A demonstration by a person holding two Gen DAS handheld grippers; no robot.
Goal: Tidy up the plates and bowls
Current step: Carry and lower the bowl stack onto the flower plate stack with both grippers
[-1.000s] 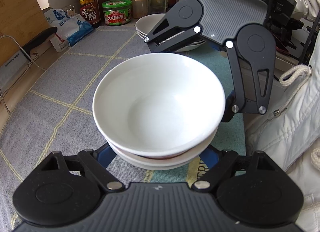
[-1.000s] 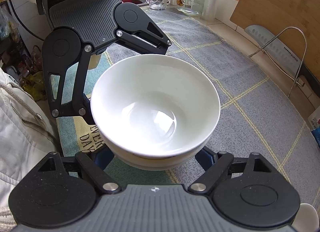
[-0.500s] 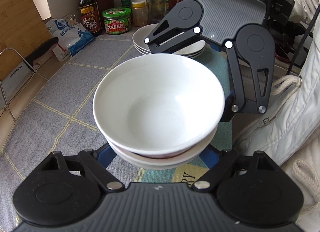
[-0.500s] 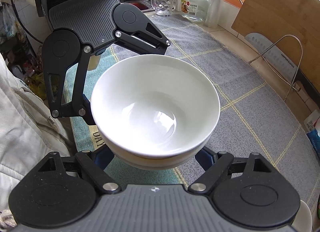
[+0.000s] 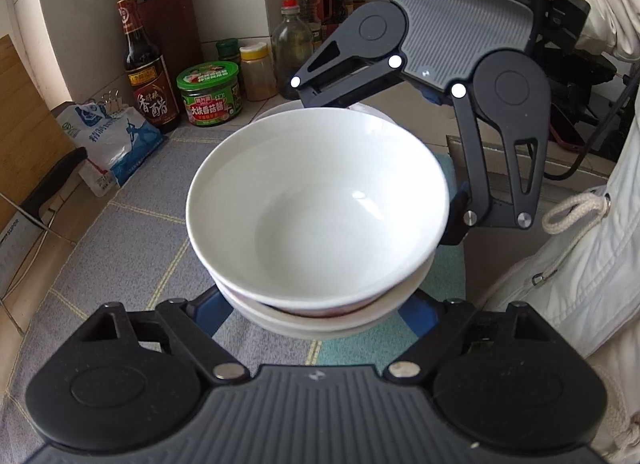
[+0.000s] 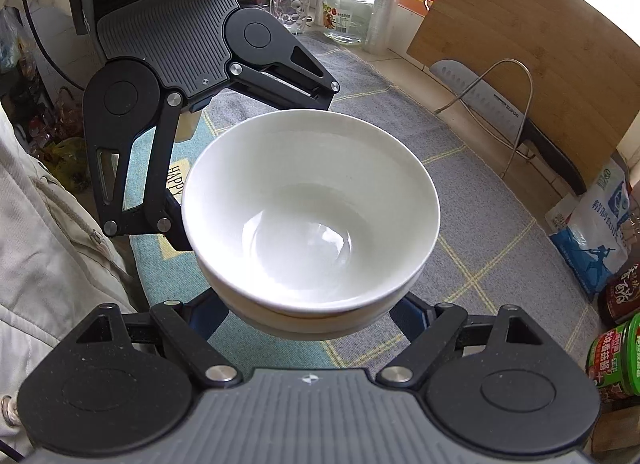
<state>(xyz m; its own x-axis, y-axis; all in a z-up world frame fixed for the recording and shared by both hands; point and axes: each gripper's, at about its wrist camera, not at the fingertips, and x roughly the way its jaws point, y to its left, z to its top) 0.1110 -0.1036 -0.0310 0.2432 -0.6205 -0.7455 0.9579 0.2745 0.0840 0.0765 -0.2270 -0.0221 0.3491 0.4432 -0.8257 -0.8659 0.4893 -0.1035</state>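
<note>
At the centre of the left wrist view, a stack of white bowls [image 5: 316, 219] is held above the grey mat [image 5: 132, 240] by the left gripper [image 5: 320, 316] from the near side, jaws spread wide and pressed to the lower bowl. More white dishes [image 5: 372, 109] are glimpsed just behind; a clash there is likely.

Centred in the right wrist view, the stack is clamped likewise by the right gripper [image 6: 316, 320]. Uneven pressure could tip the loosely nested top bowl [image 6: 308, 207].
</note>
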